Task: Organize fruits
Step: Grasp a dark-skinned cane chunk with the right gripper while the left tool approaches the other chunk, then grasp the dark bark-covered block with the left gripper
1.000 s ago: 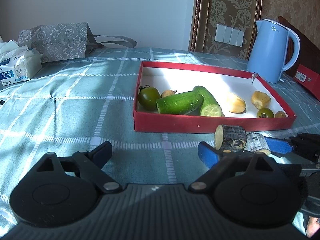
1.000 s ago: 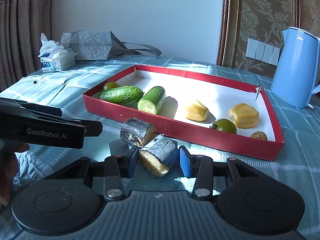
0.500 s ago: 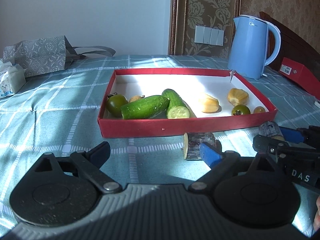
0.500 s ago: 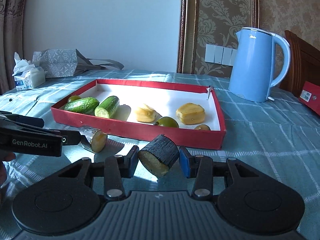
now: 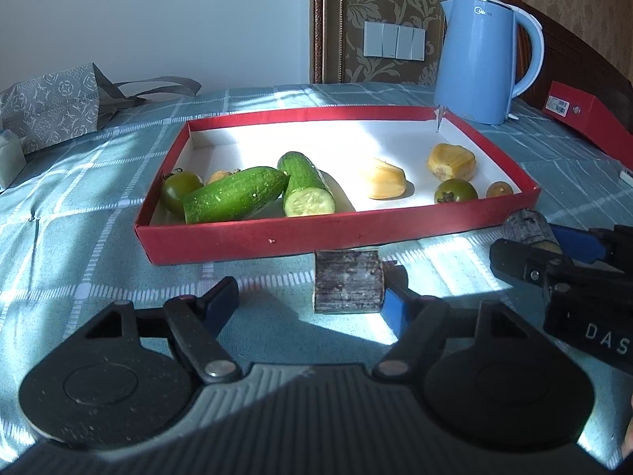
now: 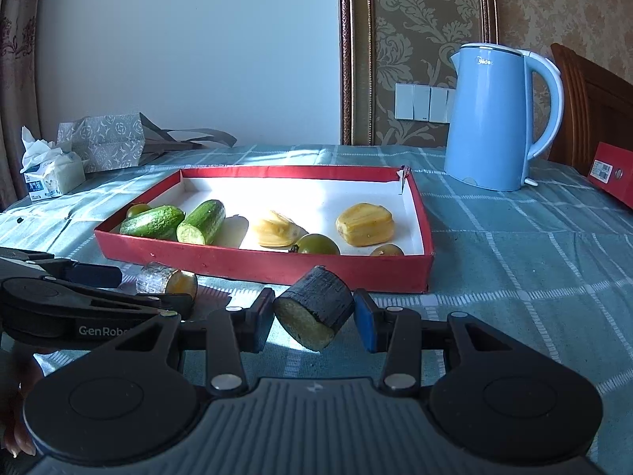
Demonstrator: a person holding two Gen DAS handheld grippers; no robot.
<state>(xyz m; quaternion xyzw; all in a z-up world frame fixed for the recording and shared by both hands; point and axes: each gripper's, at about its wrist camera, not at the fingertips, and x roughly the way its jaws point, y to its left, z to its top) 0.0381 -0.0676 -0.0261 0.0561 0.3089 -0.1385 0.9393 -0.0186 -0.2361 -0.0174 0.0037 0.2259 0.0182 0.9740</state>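
A red tray (image 5: pixel 277 237) (image 6: pixel 253 267) holds two cucumber pieces (image 5: pixel 237 194) (image 6: pixel 201 221), green tomatoes (image 5: pixel 455 191) and yellow fruit pieces (image 5: pixel 451 161) (image 6: pixel 366 223). My left gripper (image 5: pixel 312 301) is open on the cloth; a dark-skinned sugarcane piece (image 5: pixel 348 287) (image 6: pixel 166 279) lies against its right finger. My right gripper (image 6: pixel 312 318) (image 5: pixel 554 245) is in front of the tray's right corner, its pads against a second dark sugarcane piece (image 6: pixel 316 310) (image 5: pixel 530 225).
A blue kettle (image 5: pixel 486 59) (image 6: pixel 498 118) stands behind the tray at the right. A red box (image 5: pixel 585 118) lies at the far right. A grey bag (image 5: pixel 51 107) and a tissue pack (image 6: pixel 51 172) sit at the back left.
Both grippers have moved right along the tray's front. The two sugarcane pieces now lie apart: one by my left gripper's right finger, the other carried right in my right gripper.
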